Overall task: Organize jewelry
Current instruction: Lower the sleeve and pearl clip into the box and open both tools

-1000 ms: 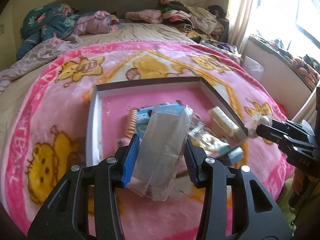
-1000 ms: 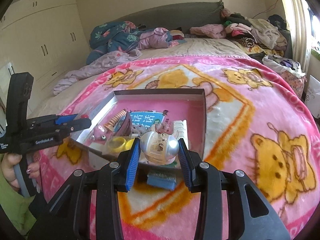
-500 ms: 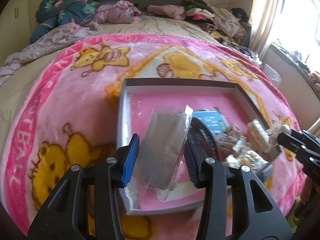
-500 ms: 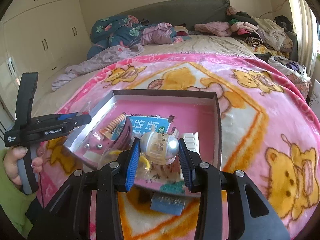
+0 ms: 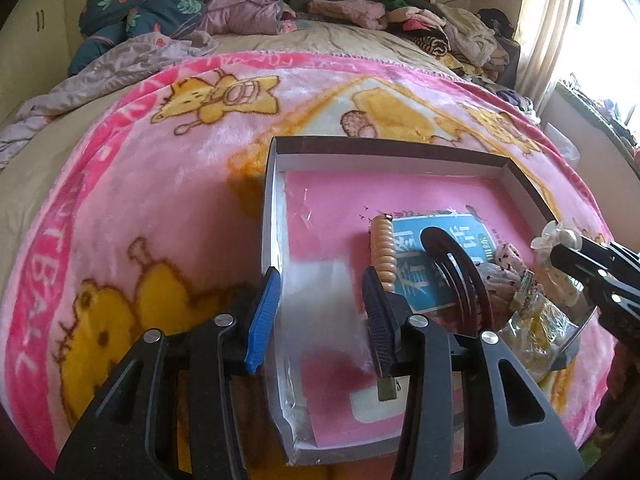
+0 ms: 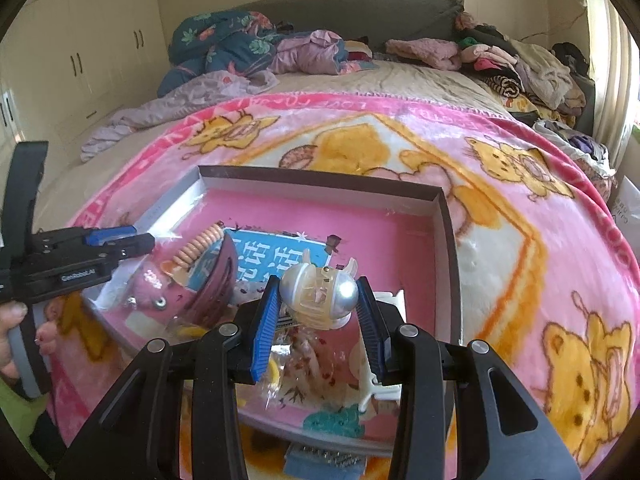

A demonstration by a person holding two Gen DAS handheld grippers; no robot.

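Hovering low over the near-left corner of the shallow box, the left gripper has its 2 fingers spread fairly wide around a clear plastic packet; the packet is blurred, and I cannot tell whether the pads touch it or it already lies loose on the pink lining. The right gripper is closed narrowly on a silver and cream hair clip, held just above the box's near-right part. Inside the box sit a beaded comb, a dark curved hair comb, a blue printed card and some crinkled wrapped pieces, all crowded toward the right side.

To do this step well, I would judge the packet should go flat into the bare left portion, clear of the white wall, with the left gripper lifting straight up. The clip should then be lowered beside the combs, not on top, so nothing tips.
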